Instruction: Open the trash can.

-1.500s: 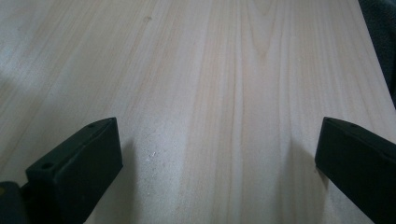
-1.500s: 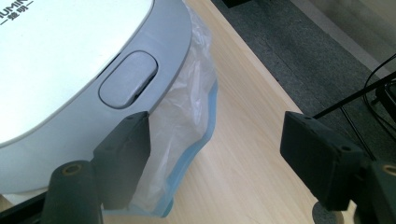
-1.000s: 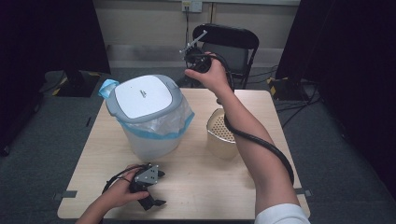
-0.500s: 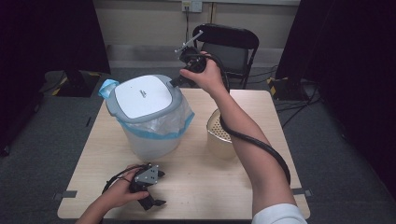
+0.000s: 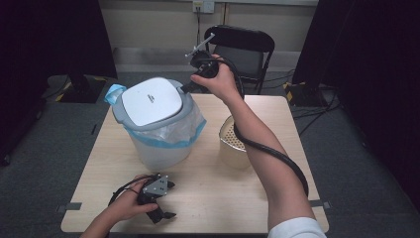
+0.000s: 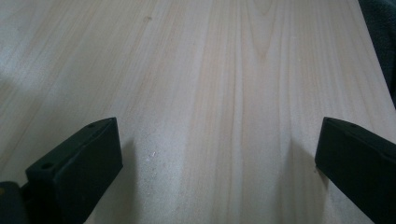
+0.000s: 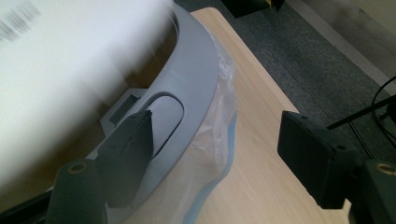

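Observation:
A translucent bin with a blue-edged bag, grey rim and white lid stands on the table's far left. My right gripper reaches down to the rim's back right edge. In the right gripper view its jaws are drawn close together. One fingertip rests at an oval recess in the rim, the other hangs outside the bag. The lid is blurred. My left gripper lies on the table near the front edge, open, with bare wood between its jaws.
A beige perforated container stands right of the bin, under the right forearm. A black folding chair stands behind the table's far edge. The light wooden table has free room along its front and right side.

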{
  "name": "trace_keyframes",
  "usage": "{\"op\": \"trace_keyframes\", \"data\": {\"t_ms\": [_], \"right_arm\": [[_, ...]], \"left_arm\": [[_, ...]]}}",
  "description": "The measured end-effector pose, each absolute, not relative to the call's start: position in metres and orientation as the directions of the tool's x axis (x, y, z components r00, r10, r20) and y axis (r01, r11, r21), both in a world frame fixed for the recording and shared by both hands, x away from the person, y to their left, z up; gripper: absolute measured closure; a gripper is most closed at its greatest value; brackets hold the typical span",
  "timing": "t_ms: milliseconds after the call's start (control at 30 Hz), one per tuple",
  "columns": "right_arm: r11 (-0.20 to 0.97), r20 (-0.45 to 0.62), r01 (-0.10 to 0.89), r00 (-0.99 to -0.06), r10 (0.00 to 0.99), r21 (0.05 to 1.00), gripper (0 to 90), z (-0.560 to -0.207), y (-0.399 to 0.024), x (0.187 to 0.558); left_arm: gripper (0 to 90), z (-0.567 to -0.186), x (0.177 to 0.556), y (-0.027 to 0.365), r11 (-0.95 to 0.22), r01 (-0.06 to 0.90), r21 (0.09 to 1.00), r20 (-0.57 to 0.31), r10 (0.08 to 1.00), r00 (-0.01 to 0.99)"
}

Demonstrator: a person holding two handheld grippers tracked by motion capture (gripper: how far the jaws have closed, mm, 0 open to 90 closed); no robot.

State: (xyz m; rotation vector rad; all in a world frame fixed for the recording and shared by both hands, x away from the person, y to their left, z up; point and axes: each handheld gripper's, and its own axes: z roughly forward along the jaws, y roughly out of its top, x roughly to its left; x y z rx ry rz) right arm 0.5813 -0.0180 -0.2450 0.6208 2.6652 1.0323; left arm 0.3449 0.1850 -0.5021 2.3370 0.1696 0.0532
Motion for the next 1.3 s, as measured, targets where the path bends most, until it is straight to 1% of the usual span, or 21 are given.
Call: {"op": "trace_keyframes", "data": {"t_ms": [100,133,267,333,367,433,467,500,600,700,967,1100,1200,1300], "right_arm": [[0.677,-0.068,0.293,-0.889,0.452,0.675,26.8,-0.244,-0.018,0.581],[0.675,-0.058,0.298,-0.891,0.451,0.675,28.8,-0.243,-0.018,0.580],[0.671,-0.055,0.303,-0.888,0.456,0.677,27.6,-0.243,-0.019,0.580],[0.655,-0.041,0.308,-0.887,0.461,0.690,24.4,-0.244,-0.021,0.581],[0.624,-0.010,0.318,-0.886,0.464,0.713,24.2,-0.245,-0.028,0.581],[0.617,-0.006,0.321,-0.884,0.467,0.719,23.5,-0.245,-0.031,0.581],[0.602,-0.002,0.327,-0.877,0.480,0.728,18.7,-0.245,-0.039,0.580],[0.602,-0.002,0.327,-0.877,0.480,0.728,18.7,-0.245,-0.039,0.580],[0.570,0.022,0.330,-0.878,0.478,0.752,14.0,-0.245,-0.053,0.578],[0.554,0.036,0.330,-0.880,0.474,0.765,14.4,-0.245,-0.068,0.573],[0.554,0.021,0.326,-0.874,0.485,0.766,17.1,-0.253,-0.092,0.560],[0.561,-0.005,0.307,-0.874,0.486,0.769,17.9,-0.259,-0.105,0.552],[0.564,-0.005,0.309,-0.874,0.486,0.766,17.8,-0.262,-0.110,0.550],[0.577,-0.033,0.293,-0.873,0.487,0.762,17.9,-0.268,-0.118,0.546]], "left_arm": [[0.0,-0.502,0.345,0.185,-0.689,0.107,0.717,-0.016,0.138,0.990],[0.0,-0.502,0.345,0.185,-0.690,0.106,0.716,-0.015,0.137,0.990],[0.0,-0.502,0.345,0.185,-0.688,0.108,0.718,-0.017,0.138,0.990],[0.0,-0.502,0.345,0.185,-0.689,0.107,0.717,-0.016,0.137,0.990],[0.0,-0.502,0.345,0.185,-0.689,0.106,0.717,-0.015,0.137,0.990],[0.0,-0.502,0.345,0.185,-0.689,0.106,0.717,-0.014,0.137,0.990],[0.0,-0.502,0.345,0.185,-0.689,0.106,0.717,-0.015,0.137,0.991],[0.0,-0.502,0.345,0.185,-0.689,0.105,0.717,-0.013,0.137,0.991],[0.0,-0.502,0.345,0.185,-0.689,0.105,0.717,-0.013,0.137,0.990],[0.0,-0.502,0.345,0.185,-0.689,0.105,0.717,-0.013,0.137,0.990],[0.0,-0.502,0.345,0.185,-0.689,0.105,0.717,-0.014,0.137,0.990],[0.0,-0.502,0.345,0.185,-0.690,0.099,0.717,-0.006,0.136,0.991],[0.0,-0.502,0.345,0.185,-0.690,0.099,0.717,-0.006,0.136,0.991],[0.0,-0.502,0.345,0.185,-0.690,0.099,0.717,-0.006,0.136,0.991]]}}
